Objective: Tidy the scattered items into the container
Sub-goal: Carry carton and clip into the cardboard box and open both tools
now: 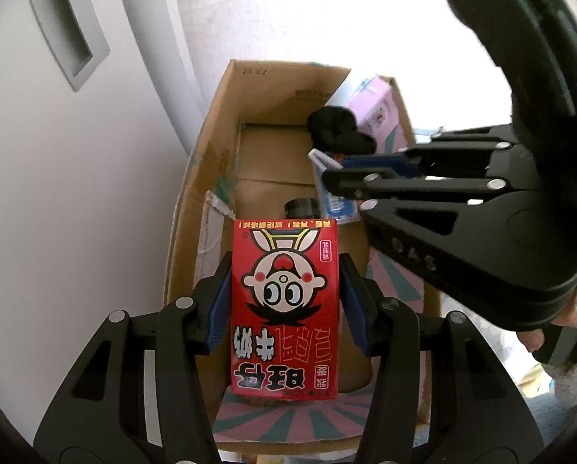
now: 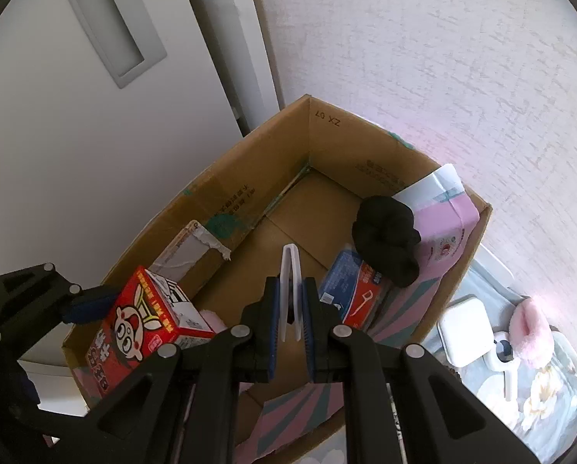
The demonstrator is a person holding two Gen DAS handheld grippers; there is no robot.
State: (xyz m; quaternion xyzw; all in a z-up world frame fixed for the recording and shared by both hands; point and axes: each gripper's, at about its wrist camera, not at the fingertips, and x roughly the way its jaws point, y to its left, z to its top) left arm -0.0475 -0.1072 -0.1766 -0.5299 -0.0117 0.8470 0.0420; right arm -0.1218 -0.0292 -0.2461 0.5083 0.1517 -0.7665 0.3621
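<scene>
My left gripper (image 1: 285, 270) is shut on a red milk carton (image 1: 284, 301) with a cartoon face, held over the near end of the open cardboard box (image 1: 226, 116). The carton also shows in the right wrist view (image 2: 141, 328). My right gripper (image 2: 291, 290) is shut on white plastic tweezers (image 2: 290, 270) above the middle of the box (image 2: 249, 162); it enters the left wrist view from the right (image 1: 331, 166). Inside the box lie a black cloth bundle (image 2: 388, 236), a pink pack (image 2: 446, 232), a blue-red floss pack (image 2: 354, 290) and a dark-capped bottle (image 1: 302, 207).
A white cabinet door (image 2: 56, 135) stands left of the box. Right of the box, on a patterned cloth, lie a white square case (image 2: 466, 324), a pink fluffy item (image 2: 530, 332) and a small white device (image 2: 502, 352). A pale textured wall (image 2: 443, 58) is behind.
</scene>
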